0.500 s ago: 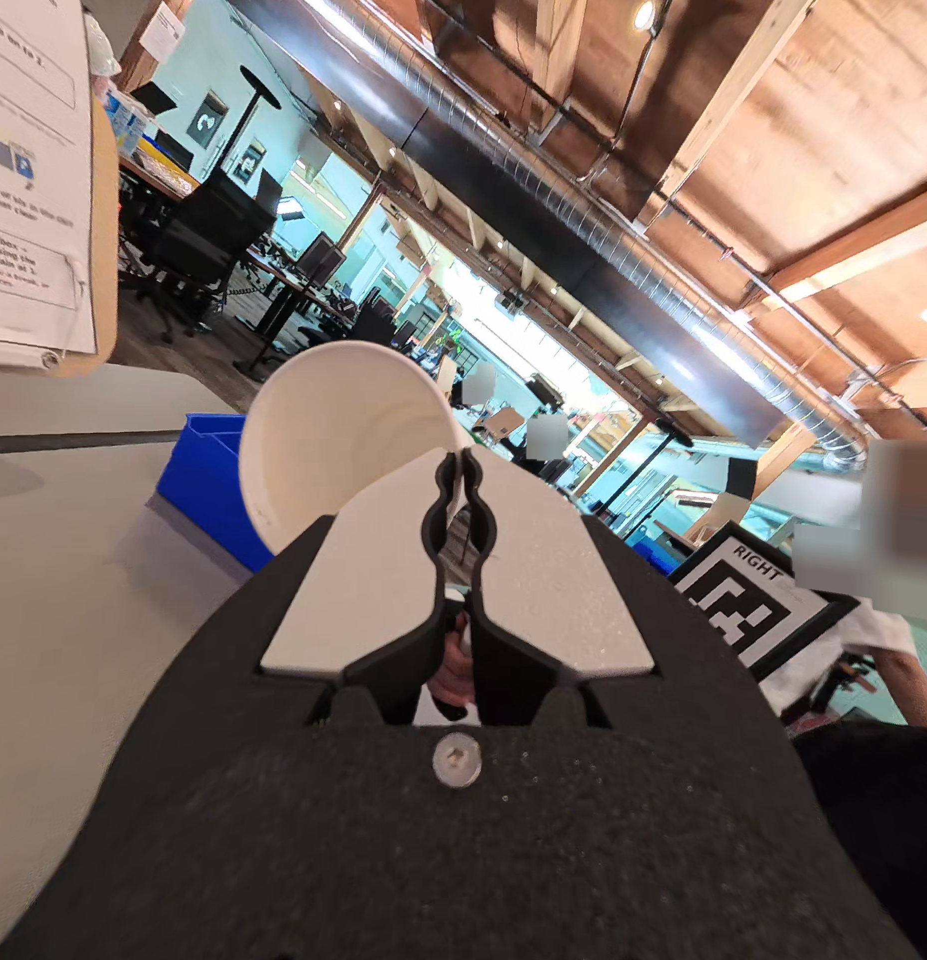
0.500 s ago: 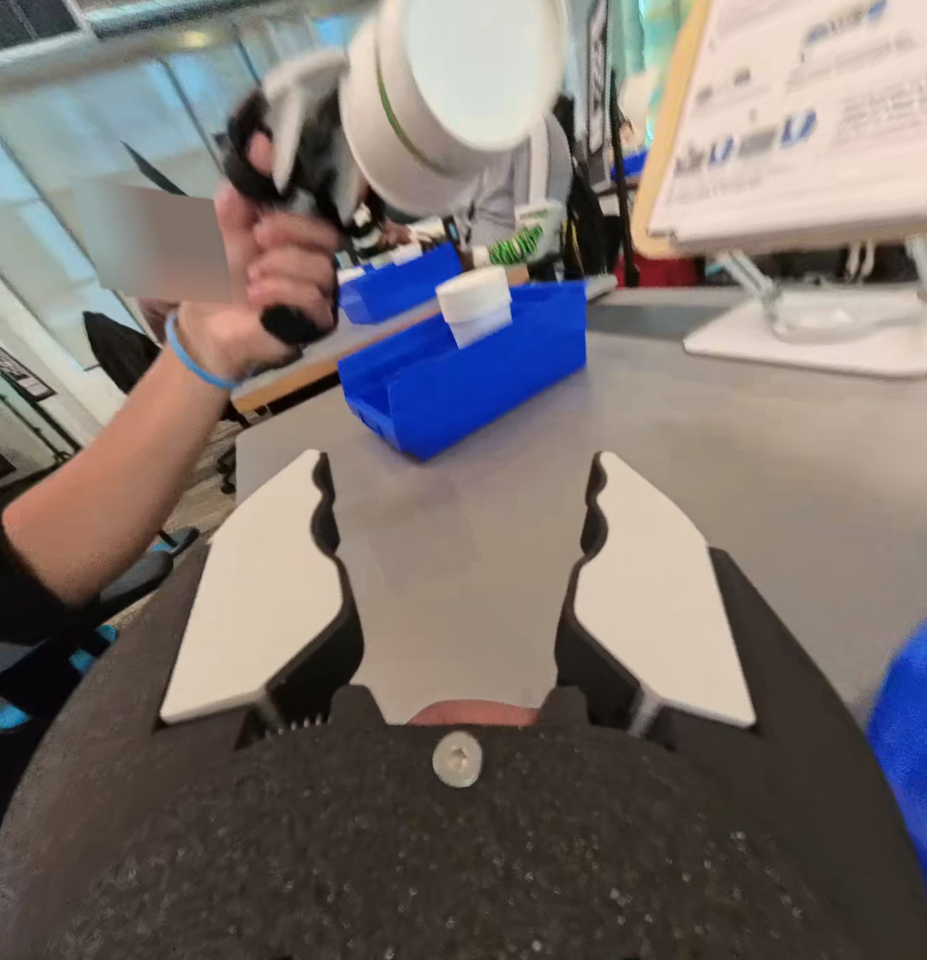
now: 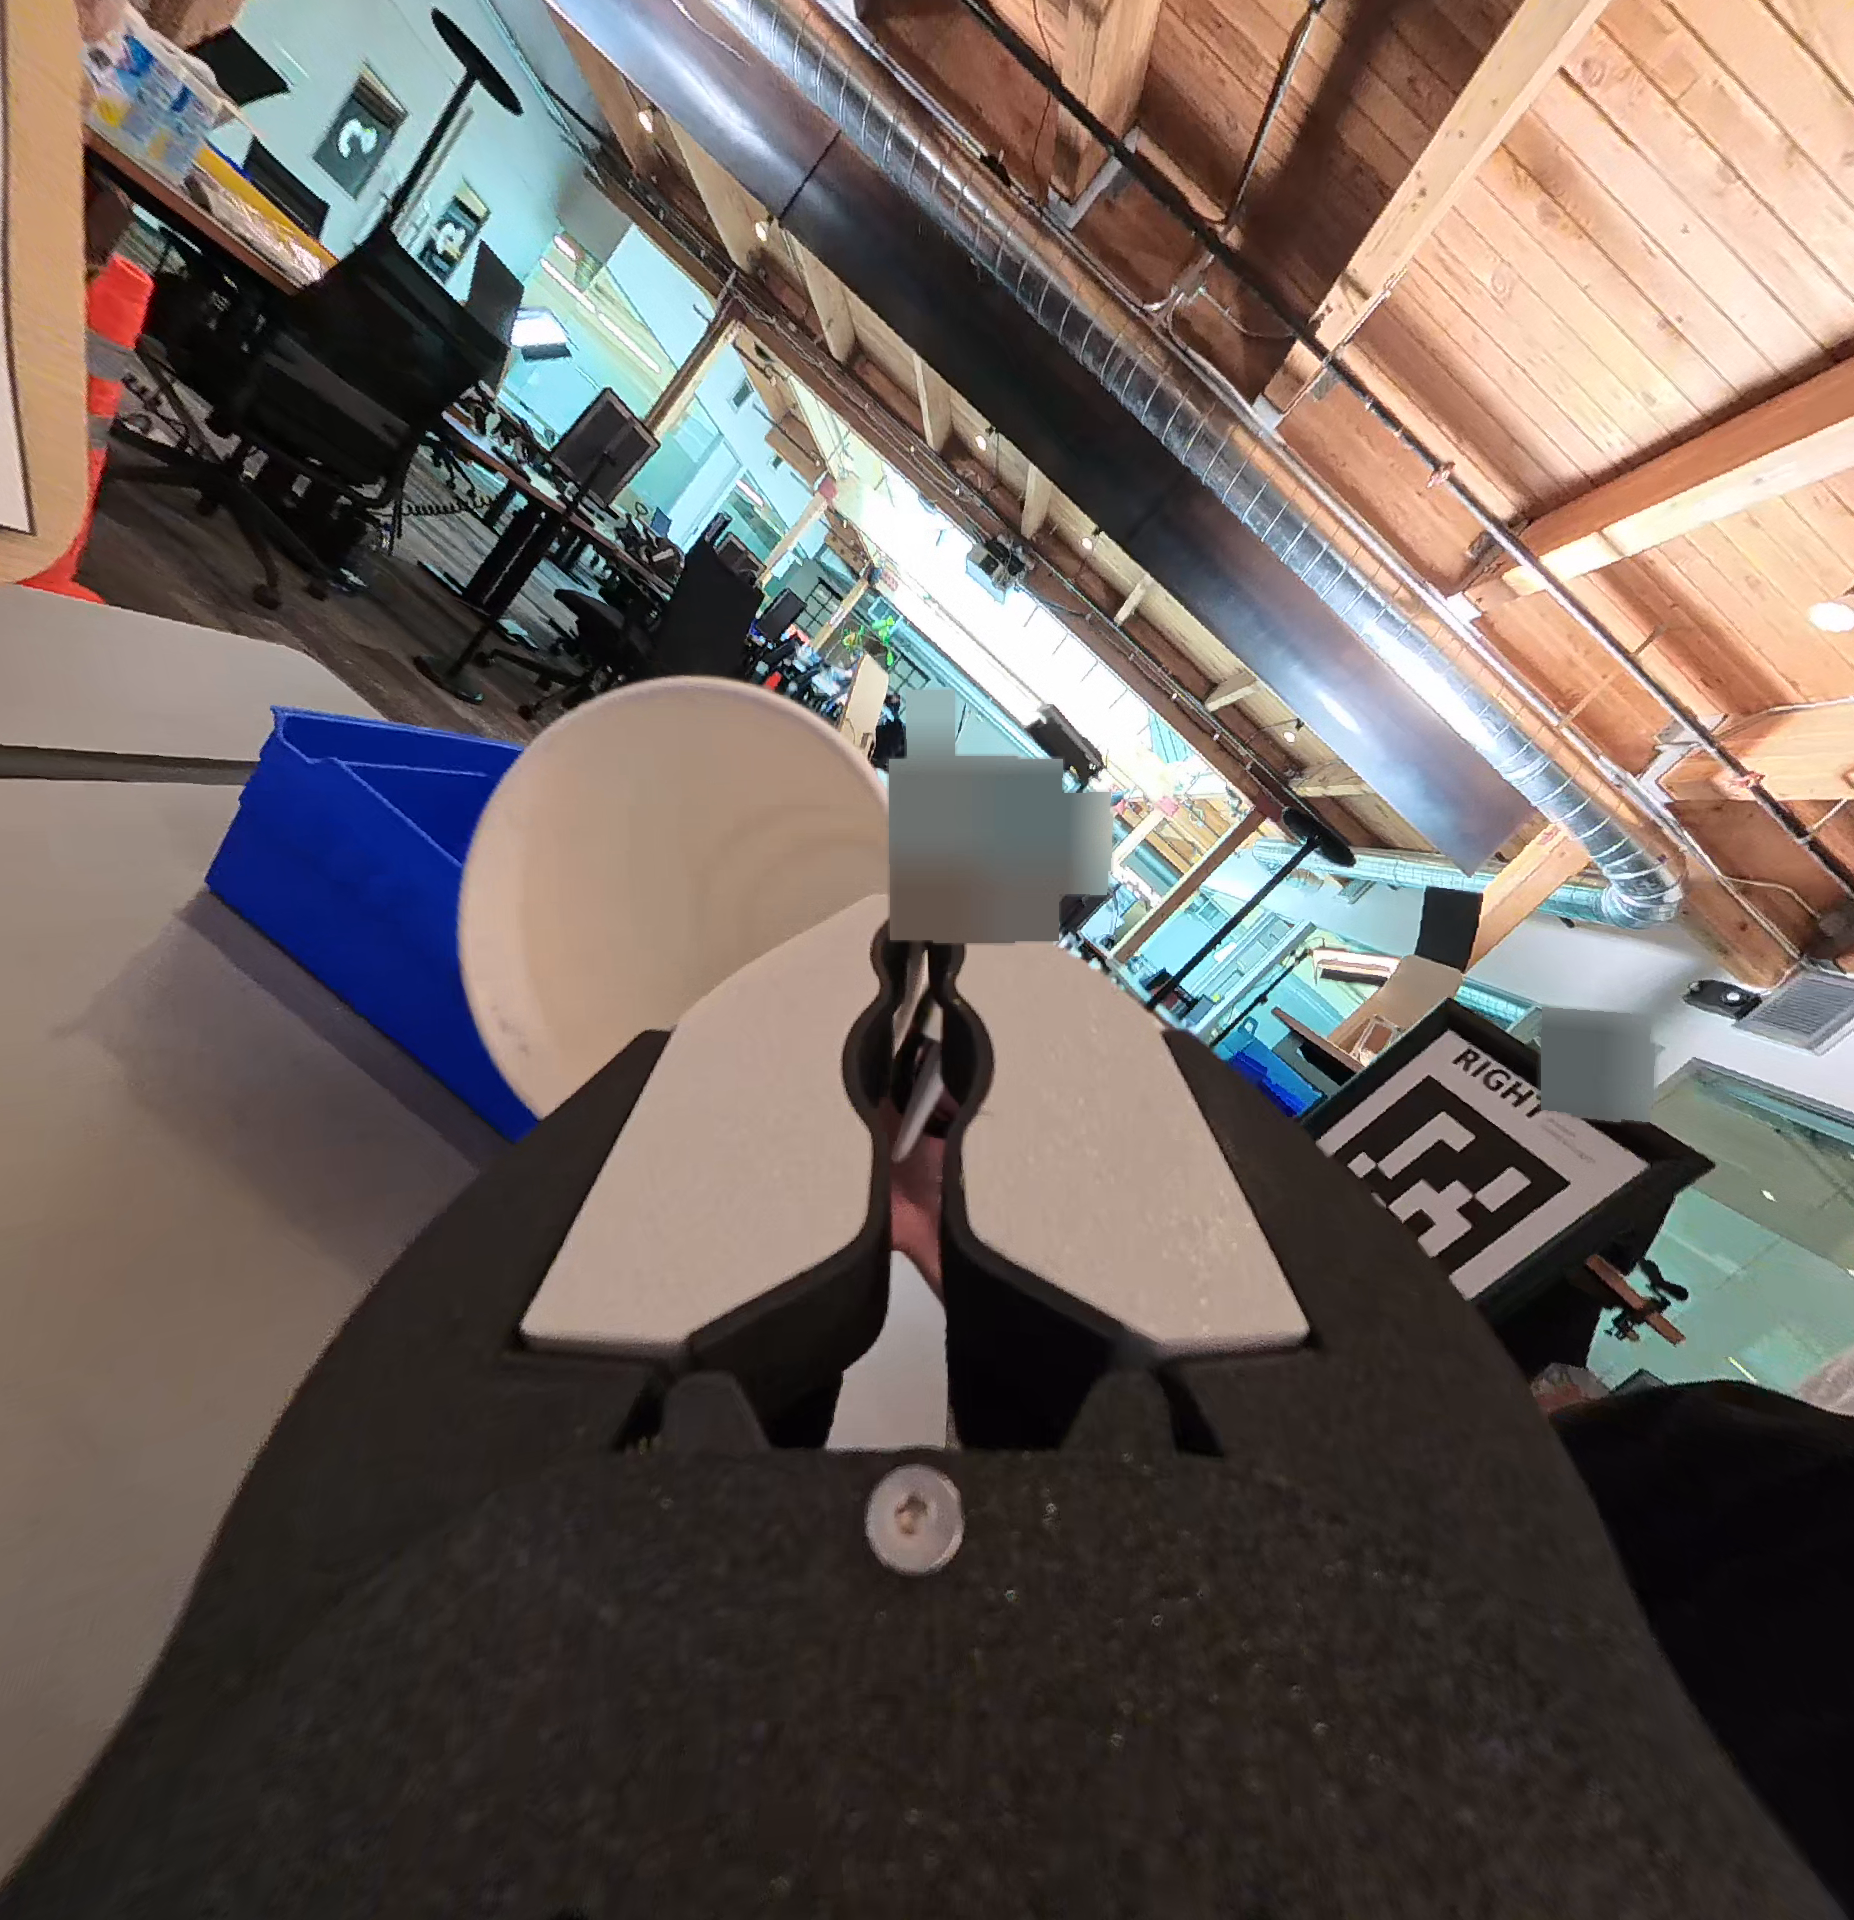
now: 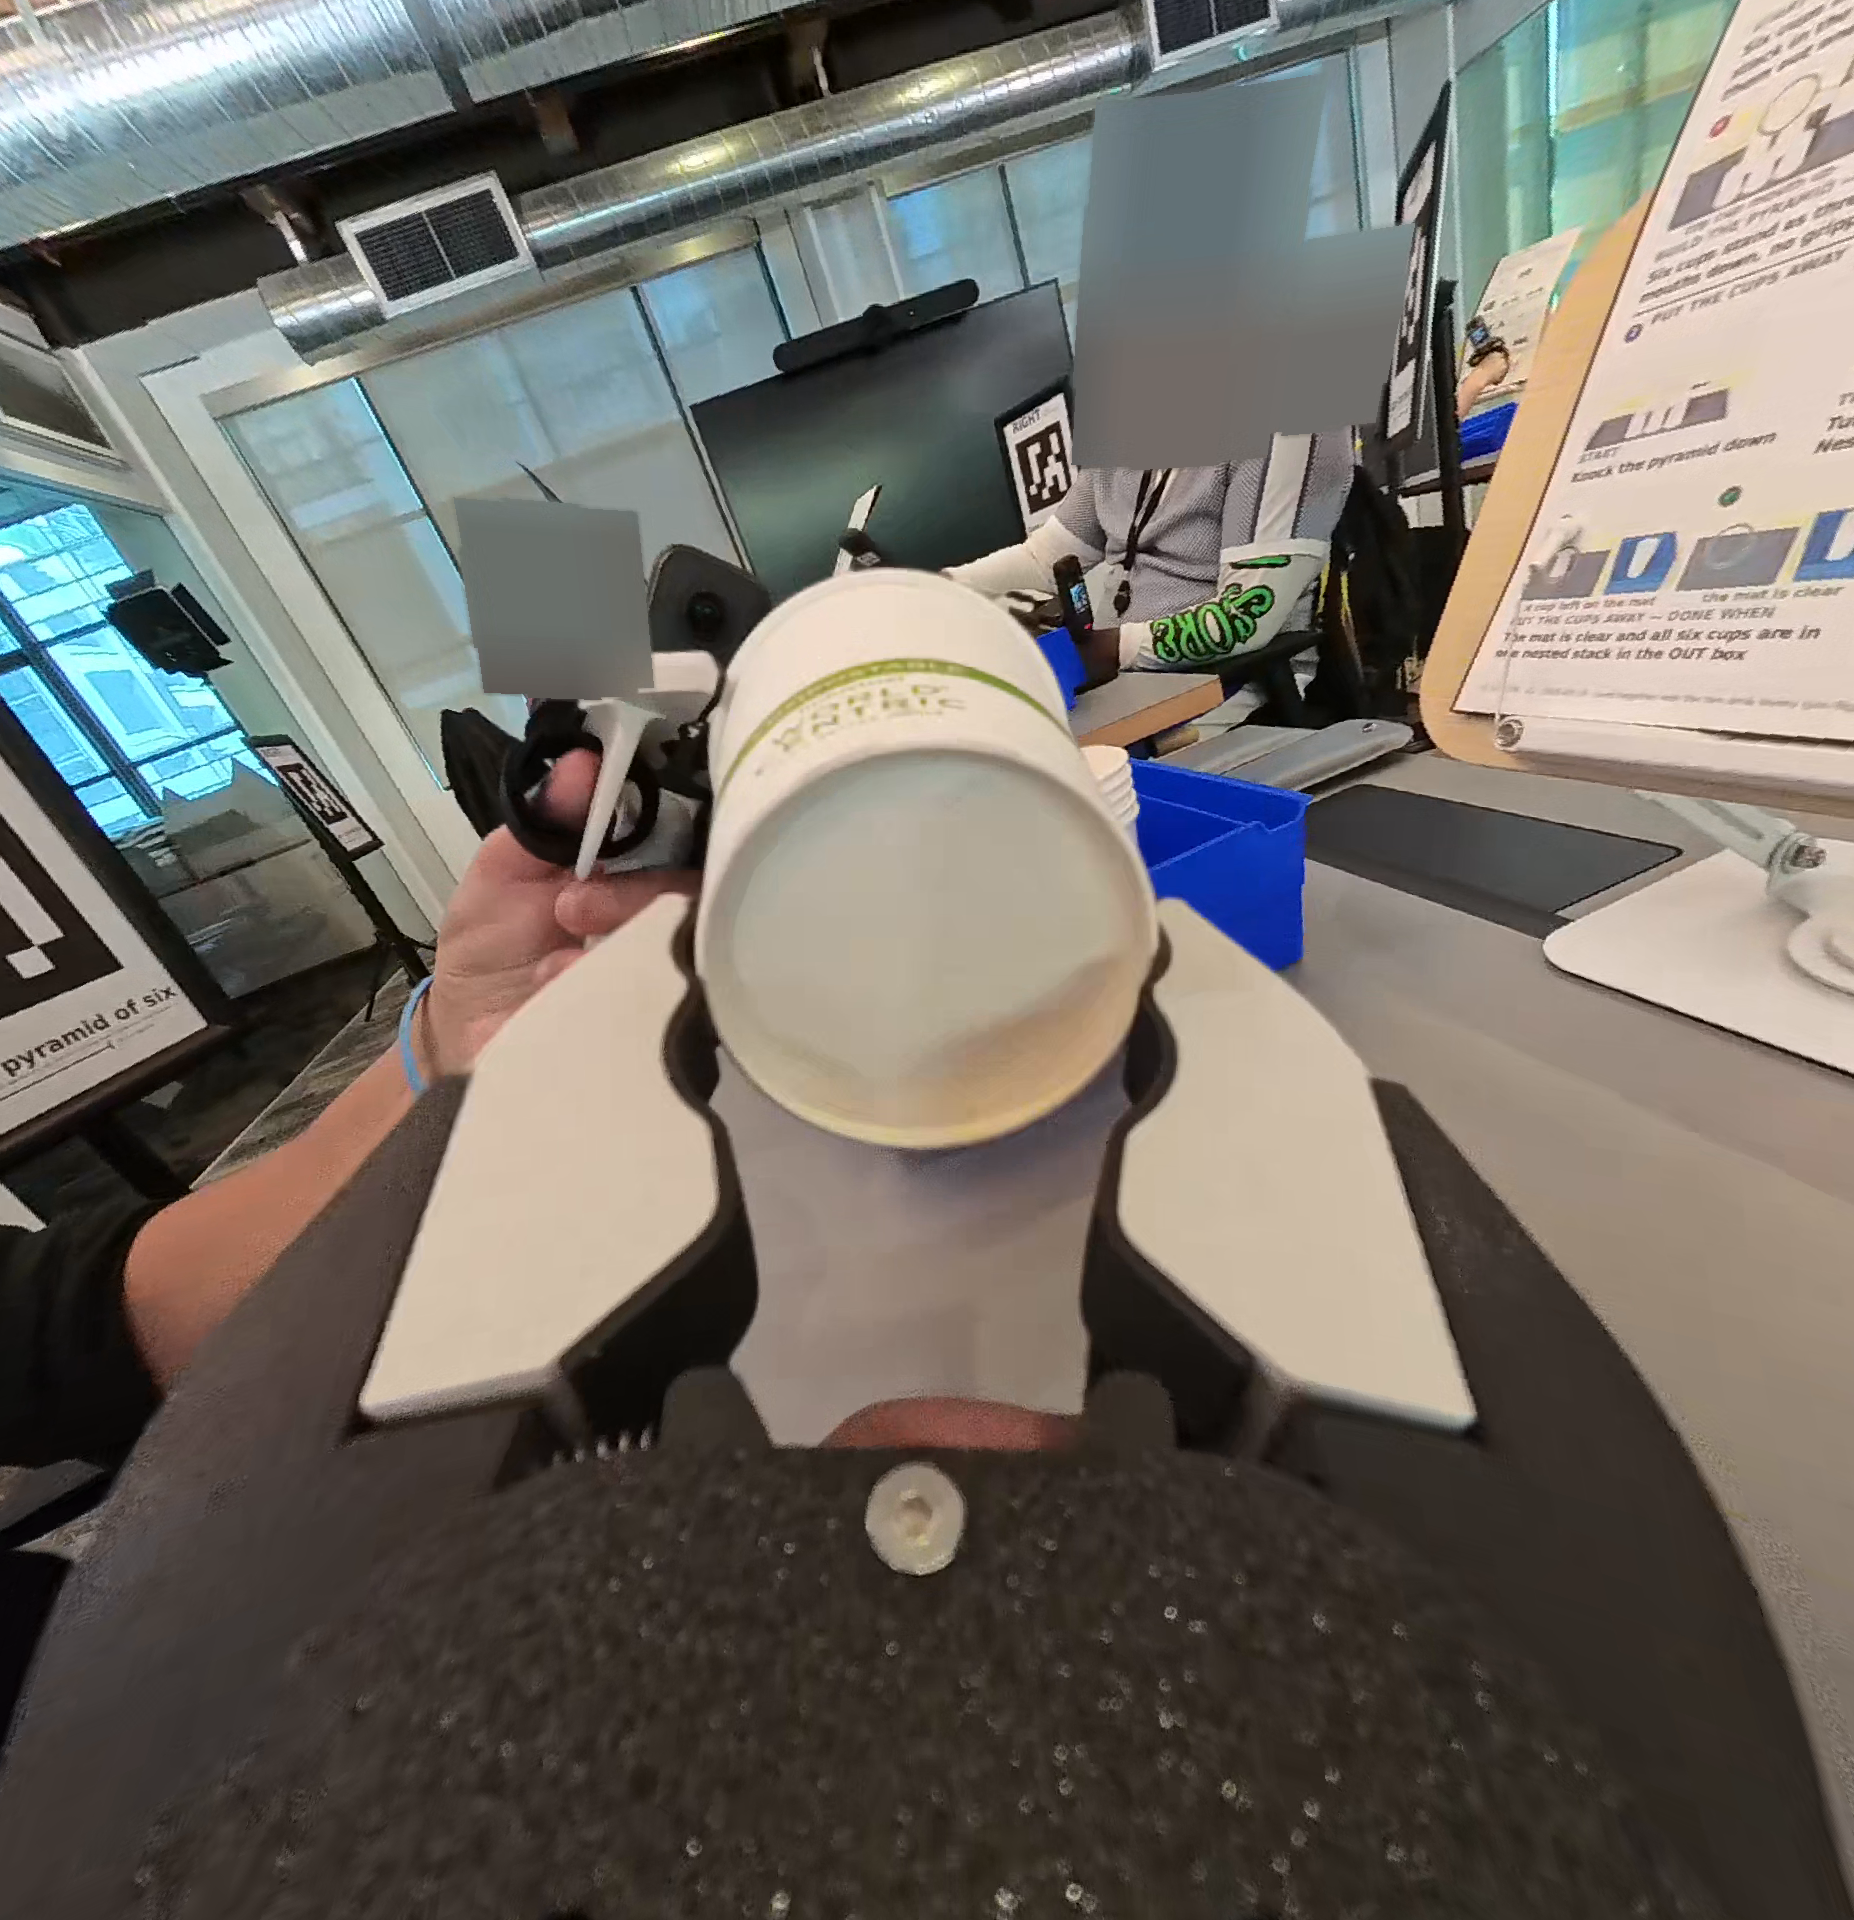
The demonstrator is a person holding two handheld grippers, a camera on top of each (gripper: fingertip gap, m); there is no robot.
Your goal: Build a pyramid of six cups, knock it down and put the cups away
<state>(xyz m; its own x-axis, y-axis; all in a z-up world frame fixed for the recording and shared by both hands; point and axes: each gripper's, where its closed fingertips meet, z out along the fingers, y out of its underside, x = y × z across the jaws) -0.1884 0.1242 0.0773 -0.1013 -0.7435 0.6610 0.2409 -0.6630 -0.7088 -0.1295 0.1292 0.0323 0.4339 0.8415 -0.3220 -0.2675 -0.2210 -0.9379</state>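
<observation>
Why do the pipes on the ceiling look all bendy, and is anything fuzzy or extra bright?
Left wrist view: the wide lens curves the silver ceiling duct, and the windows behind the white paper cup glare bright. Right wrist view: sharp on the cup between the open right gripper fingers; the blue plastic bin casts a soft shadow on the grey table.

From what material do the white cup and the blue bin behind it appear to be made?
White cup: probably paper, matte; its wall is thin, with a rolled rim and a printed green band. Blue bin: probably moulded plastic, smooth with a slight sheen; it has even colour and thin, stiff walls. The left gripper pinches the cup's wall.
</observation>
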